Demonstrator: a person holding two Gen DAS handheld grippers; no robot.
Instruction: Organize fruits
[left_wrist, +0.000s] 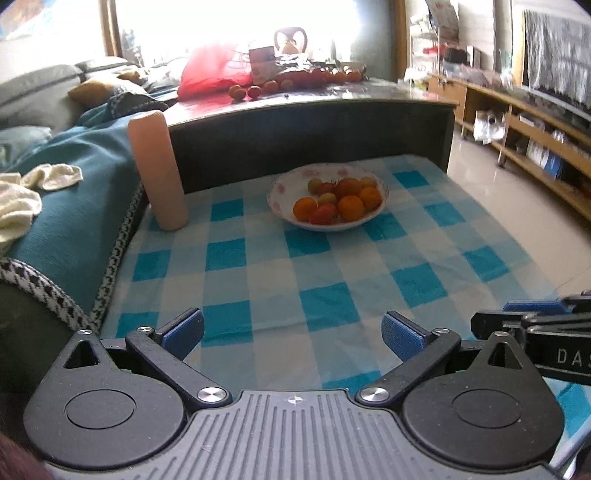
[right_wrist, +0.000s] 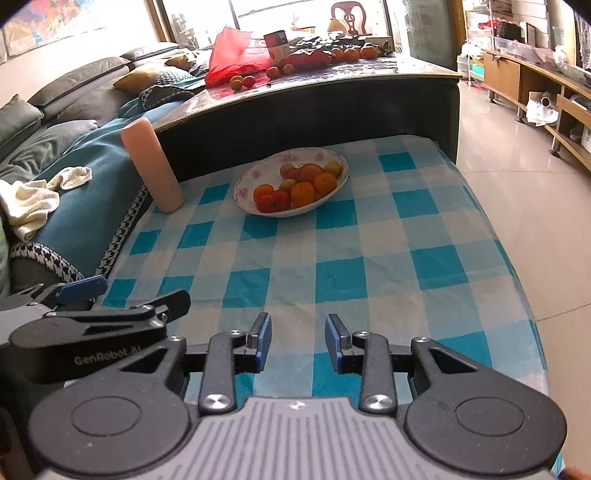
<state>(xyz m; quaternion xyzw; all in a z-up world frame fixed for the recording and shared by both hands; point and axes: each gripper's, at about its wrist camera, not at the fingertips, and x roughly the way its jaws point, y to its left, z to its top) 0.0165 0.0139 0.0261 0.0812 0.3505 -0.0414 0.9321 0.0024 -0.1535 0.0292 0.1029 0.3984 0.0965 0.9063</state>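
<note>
A white floral bowl (left_wrist: 284, 184) (right_wrist: 243, 181) holds several oranges (left_wrist: 350, 207) (right_wrist: 303, 194), red tomatoes (left_wrist: 322, 214) (right_wrist: 273, 201) and small yellowish fruits on the far part of a blue-checked cloth (left_wrist: 325, 280) (right_wrist: 332, 258). My left gripper (left_wrist: 293, 332) is open wide and empty, low over the near cloth edge. My right gripper (right_wrist: 298, 341) is open with a narrower gap, also empty and well short of the bowl. Each gripper shows at the edge of the other's view.
A pink ribbed cylinder (left_wrist: 157, 170) (right_wrist: 151, 164) stands left of the bowl. Behind is a higher dark table (left_wrist: 314, 107) (right_wrist: 332, 92) with loose fruits (left_wrist: 243, 91) and a red bag (left_wrist: 214, 70). A sofa with a teal blanket (left_wrist: 74, 177) lies left; tiled floor right.
</note>
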